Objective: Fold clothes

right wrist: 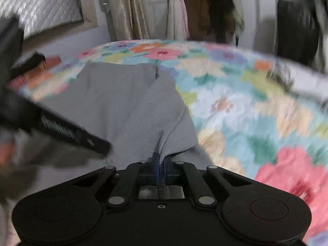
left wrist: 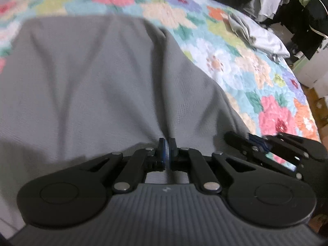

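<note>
Grey waffle-knit cloth, the garment [left wrist: 86,78] being folded, lies spread on a bed whose floral quilt [left wrist: 235,65] shows round it from 10 o'clock to 4 o'clock in the left wrist view; its long axis runs away from both cameras, from the near hem at 6 o'clock to a straight far edge at 12 o'clock; creases fan outward from the near edge, which suggests the cloth is being drawn taut there.

The left gripper [left wrist: 167,151] has its jaws together on a pinch of that near edge, a thin ridge of fabric rising between the blue pads; the right gripper [right wrist: 162,164] is likewise clamped on the grey cloth, a peaked fold standing up between its pads; in the left wrist view the right gripper sits just beside, at about 3 o'clock, at the garment's right-hand border.

Both hands thus hold the same near edge, side by side, with the whole length of the garment ahead at 12 o'clock; a fold, by my judgement, would carry that edge forward over the body toward the far hem, neither hand being clearly nearer.

Further out, a pale crumpled pile of clothes [left wrist: 258,34] lies on the quilt at 2 o'clock, well apart; hanging garments [right wrist: 178,16] blur behind the bed.
</note>
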Available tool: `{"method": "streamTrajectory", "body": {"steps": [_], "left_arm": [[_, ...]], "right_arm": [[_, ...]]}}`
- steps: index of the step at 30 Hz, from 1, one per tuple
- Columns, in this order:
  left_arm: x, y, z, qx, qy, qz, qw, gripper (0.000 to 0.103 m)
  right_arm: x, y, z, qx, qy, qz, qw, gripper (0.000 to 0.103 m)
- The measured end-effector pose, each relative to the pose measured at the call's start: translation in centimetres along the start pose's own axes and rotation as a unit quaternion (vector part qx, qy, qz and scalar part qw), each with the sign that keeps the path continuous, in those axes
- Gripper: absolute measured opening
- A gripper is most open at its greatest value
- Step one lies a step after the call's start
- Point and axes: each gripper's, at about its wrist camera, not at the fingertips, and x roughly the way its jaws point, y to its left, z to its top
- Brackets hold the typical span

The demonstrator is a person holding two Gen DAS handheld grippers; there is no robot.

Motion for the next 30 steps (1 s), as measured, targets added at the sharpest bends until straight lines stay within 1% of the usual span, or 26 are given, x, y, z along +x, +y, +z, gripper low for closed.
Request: {"method": "streamTrajectory", "body": {"steps": [2,3,5,6,8,9,10,11,13,15,18,19,20,22,23,24,27,29,30], "left_arm": [[-2.0,1.1,0.7,-0.006,-0.021,-0.003,0.9998,0.004],[-3.3,1.7,0.9,-0.011,-0.036,-0.001,0.9993,0.004],[-5.8,3.0,0.9,-0.015,-0.073,0.009,0.9972,0.004],[-6.8,3.5,0.8,-0.014,-0.082,0.013,0.9964,0.005],[-8.0,4.1,0.8,-0.004,-0.084,0.023,0.9962,0.01],[-8.2,4.3,0.8,0.004,-0.083,0.03,0.9961,0.012],[-8.3,4.3,0.7,0.013,-0.08,0.036,0.9961,0.021],[-8.4,4.3,0.7,0.022,-0.077,0.043,0.9958,0.033],[-8.1,4.3,0.8,0.035,-0.073,0.053,0.9953,0.042],[-7.2,4.4,1.1,0.043,-0.066,0.055,0.9954,0.044],[-5.5,4.5,1.9,0.04,-0.064,0.057,0.9955,0.048],[-4.9,4.7,2.6,0.037,-0.068,0.065,0.9949,0.053],[-4.4,4.9,3.3,0.034,-0.074,0.075,0.9938,0.055],[-3.7,5.3,5.1,0.034,-0.096,0.099,0.9899,0.055],[-3.5,5.5,6.1,0.037,-0.109,0.11,0.9872,0.054],[-3.2,5.7,7.1,0.04,-0.111,0.111,0.9868,0.054],[-2.0,5.3,10.0,0.052,-0.092,0.089,0.9904,0.053],[-0.5,3.9,11.3,0.099,-0.075,0.095,0.9877,0.054],[0.5,3.2,11.8,0.128,-0.067,0.11,0.9834,0.054]], "right_arm": [[-1.8,1.2,0.1,-0.029,-0.037,0.038,0.998,0.005],[-2.9,2.3,0.1,-0.053,-0.048,0.059,0.996,0.005],[-5.0,4.6,0.1,-0.106,-0.064,0.099,0.987,0.005],[-5.2,5.6,0.0,-0.119,-0.057,0.121,0.984,0.005],[-5.2,7.7,-0.2,-0.139,-0.033,0.166,0.976,0.005],[-4.7,8.4,-0.5,-0.15,-0.009,0.185,0.971,0.005],[-4.1,9.1,-0.8,-0.161,0.019,0.203,0.966,0.005],[-3.5,9.6,-1.2,-0.176,0.037,0.209,0.961,0.005],[-2.4,10.3,-2.0,-0.198,0.07,0.212,0.954,0.005],[-1.5,10.4,-2.4,-0.2,0.093,0.216,0.951,0.005],[-1.3,10.1,-2.6,-0.193,0.106,0.227,0.949,0.006],[-1.7,10.1,-2.6,-0.194,0.107,0.228,0.948,0.006],[-2.1,10.0,-2.6,-0.194,0.107,0.23,0.948,0.006],[-2.9,10.0,-2.7,-0.194,0.109,0.233,0.947,0.006],[-3.1,9.9,-2.7,-0.198,0.109,0.228,0.947,0.006],[-3.3,9.9,-2.6,-0.204,0.109,0.221,0.948,0.006],[-4.0,9.5,-2.1,-0.194,0.093,0.226,0.95,0.006],[-4.1,9.1,-1.6,-0.179,0.082,0.232,0.953,0.006],[-4.1,8.9,-1.5,-0.173,0.081,0.233,0.953,0.006]]}}
